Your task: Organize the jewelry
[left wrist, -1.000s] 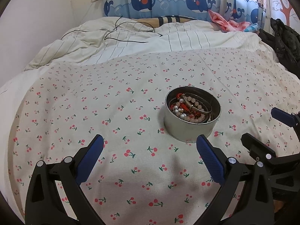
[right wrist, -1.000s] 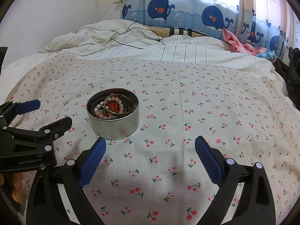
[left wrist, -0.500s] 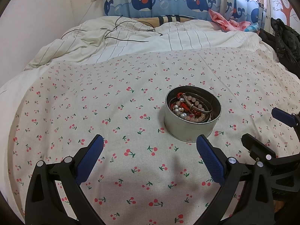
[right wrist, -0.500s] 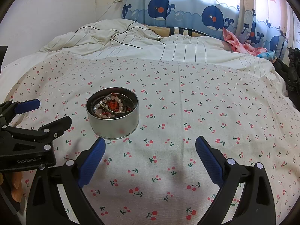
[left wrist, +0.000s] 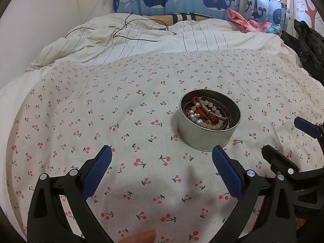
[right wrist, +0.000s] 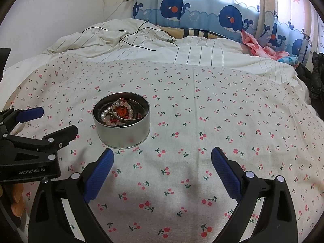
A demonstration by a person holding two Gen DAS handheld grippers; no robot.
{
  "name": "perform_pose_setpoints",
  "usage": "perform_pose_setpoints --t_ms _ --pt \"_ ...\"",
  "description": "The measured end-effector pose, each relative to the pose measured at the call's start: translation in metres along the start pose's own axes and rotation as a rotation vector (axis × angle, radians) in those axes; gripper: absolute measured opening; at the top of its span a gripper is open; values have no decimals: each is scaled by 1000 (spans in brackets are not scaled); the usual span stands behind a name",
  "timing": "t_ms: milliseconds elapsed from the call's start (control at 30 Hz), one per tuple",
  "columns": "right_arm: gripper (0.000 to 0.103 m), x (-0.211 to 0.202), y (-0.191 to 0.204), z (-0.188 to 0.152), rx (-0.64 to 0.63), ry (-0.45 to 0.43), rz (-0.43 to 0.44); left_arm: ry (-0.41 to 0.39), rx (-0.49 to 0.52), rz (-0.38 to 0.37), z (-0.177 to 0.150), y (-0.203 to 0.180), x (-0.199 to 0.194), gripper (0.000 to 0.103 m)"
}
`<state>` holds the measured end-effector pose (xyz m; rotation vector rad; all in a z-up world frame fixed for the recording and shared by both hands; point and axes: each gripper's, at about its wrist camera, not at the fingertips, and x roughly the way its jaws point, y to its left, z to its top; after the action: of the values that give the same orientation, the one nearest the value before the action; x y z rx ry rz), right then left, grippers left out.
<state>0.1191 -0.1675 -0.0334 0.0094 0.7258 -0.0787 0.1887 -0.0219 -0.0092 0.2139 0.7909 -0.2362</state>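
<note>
tin: a round metal tin (left wrist: pixel 208 135) sits upright on the cherry-print sheet (left wrist: pixel 101 121) of the bed, ahead of both tools; from the left wrist it lies right of centre, from the right wrist left of centre (right wrist: pixel 123 135).
jewelry: inside the tin, a tangle of pale bead bracelets (left wrist: pixel 212 106), a red beaded strand (left wrist: pixel 197 108) and a metal bangle (left wrist: pixel 214 114) (the pieces overlap, so the count is unclear).
left hand-held gripper: (left wrist: pixel 162 169) released, blue pads spread wide over bare sheet, grasping nothing; its right pad tip is just near of the tin's base.
right hand-held gripper: (right wrist: pixel 163 171) released too, jaws wide apart and empty, the tin just beyond its left pad.
neighbours: each tool shows at the edge of the other's view, the two side by side.
far side: a striped quilt (right wrist: pixel 182 52) with a thin black cable (right wrist: pixel 141 38) lying on it, then a whale-print curtain (right wrist: pixel 202 14) by the wall.
</note>
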Motion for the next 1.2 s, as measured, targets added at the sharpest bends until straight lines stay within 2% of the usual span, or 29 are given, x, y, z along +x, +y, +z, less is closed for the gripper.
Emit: perform_pose_setpoints --t_ms 233,400,700,867,1200 --pt "93 1 1 0 -2 0 -1 28 -19 39 2 5 6 95" --pt "93 1 1 1 -1 -1 -1 54 -47 -10 3 8 9 95" --pt "93 1 2 1 -4 0 -1 77 -52 -18 3 9 13 95" --pt "93 2 1 0 -13 2 -1 63 -45 -40 5 8 9 95" --pt "93 3 2 1 -21 7 0 60 -28 -30 5 4 9 95"
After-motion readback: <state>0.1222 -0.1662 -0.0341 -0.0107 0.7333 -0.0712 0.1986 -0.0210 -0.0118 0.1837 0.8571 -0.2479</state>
